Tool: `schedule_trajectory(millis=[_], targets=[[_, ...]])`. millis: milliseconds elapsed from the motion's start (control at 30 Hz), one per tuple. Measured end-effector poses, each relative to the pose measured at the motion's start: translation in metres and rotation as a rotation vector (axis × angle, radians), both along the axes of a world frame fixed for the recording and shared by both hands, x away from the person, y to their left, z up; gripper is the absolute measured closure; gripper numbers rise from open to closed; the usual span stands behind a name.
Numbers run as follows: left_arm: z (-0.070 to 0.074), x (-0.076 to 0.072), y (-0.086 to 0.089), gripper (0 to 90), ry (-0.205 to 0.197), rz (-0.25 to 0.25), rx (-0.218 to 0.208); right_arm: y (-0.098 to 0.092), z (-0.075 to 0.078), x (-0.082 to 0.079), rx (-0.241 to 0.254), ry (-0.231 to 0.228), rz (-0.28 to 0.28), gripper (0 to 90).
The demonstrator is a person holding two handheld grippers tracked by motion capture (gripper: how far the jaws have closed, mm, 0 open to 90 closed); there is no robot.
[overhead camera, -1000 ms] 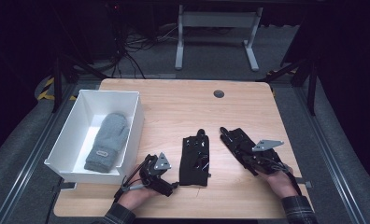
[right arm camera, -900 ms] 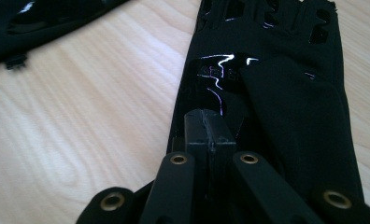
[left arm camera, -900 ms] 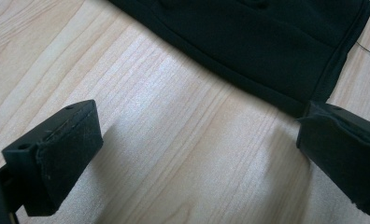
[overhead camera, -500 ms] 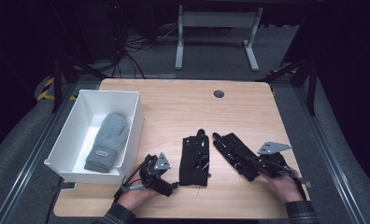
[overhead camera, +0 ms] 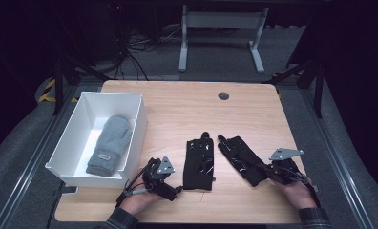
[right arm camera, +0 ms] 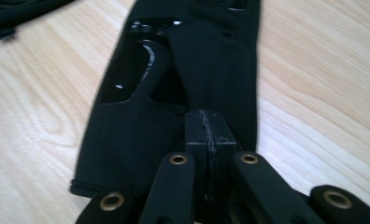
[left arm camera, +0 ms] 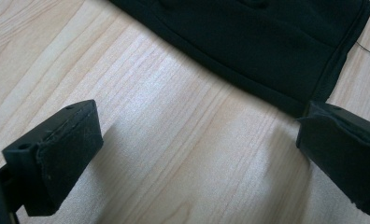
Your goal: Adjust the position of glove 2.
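Two black gloves lie side by side on the wooden table point(overhead camera: 187, 109). My right gripper point(overhead camera: 266, 172) is shut on the cuff end of the right black glove point(overhead camera: 239, 155), which points away and to the left. In the right gripper view the jaws point(right arm camera: 206, 128) are pressed together on that glove point(right arm camera: 136, 126). My left gripper point(overhead camera: 176, 187) stands open just left of the cuff of the left black glove point(overhead camera: 199, 162). In the left gripper view that glove's cuff corner point(left arm camera: 267, 46) lies just beyond the wide-apart pads point(left arm camera: 66, 149), and bare wood shows between them.
A white bin point(overhead camera: 68, 143) stands at the table's left with a grey mitten point(overhead camera: 110, 145) inside. A round cable hole point(overhead camera: 223, 96) sits near the far edge. A metal frame stands on the floor beyond the table.
My right gripper has slid left with the right glove, bringing it closer to the left glove. The left gripper and the left glove have stayed put.
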State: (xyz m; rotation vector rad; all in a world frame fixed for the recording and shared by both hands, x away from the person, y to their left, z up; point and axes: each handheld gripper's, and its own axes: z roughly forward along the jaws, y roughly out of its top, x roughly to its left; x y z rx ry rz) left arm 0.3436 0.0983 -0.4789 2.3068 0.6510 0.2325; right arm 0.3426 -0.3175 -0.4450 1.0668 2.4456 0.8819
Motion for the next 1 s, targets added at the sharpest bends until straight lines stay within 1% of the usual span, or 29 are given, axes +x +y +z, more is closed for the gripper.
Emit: schedule_trajectory(millis=[100,167,567,600,833,1000], targets=[[0.0,0.0,0.0,0.6,0.001,0.0,0.0,0.007,-0.001,-0.001,0.01,0.011,0.03,89.9],[0.0,0.0,0.0,0.6,0.0,0.0,0.0,0.013,-0.001,-0.002,0.008,0.016,0.052,89.9],[0.0,0.0,0.0,0.6,0.0,0.0,0.0,0.044,-0.002,-0.011,0.005,0.023,0.167,90.0],[0.0,0.0,0.0,0.6,0.0,0.0,0.0,0.044,-0.002,-0.011,0.005,0.023,0.167,90.0],[0.0,0.0,0.0,0.6,0.0,0.0,0.0,0.062,-0.003,-0.015,0.017,0.031,0.231,89.9],[0.0,0.0,0.0,0.6,0.001,0.001,0.0,0.07,-0.004,-0.016,0.031,0.044,0.259,89.9]])
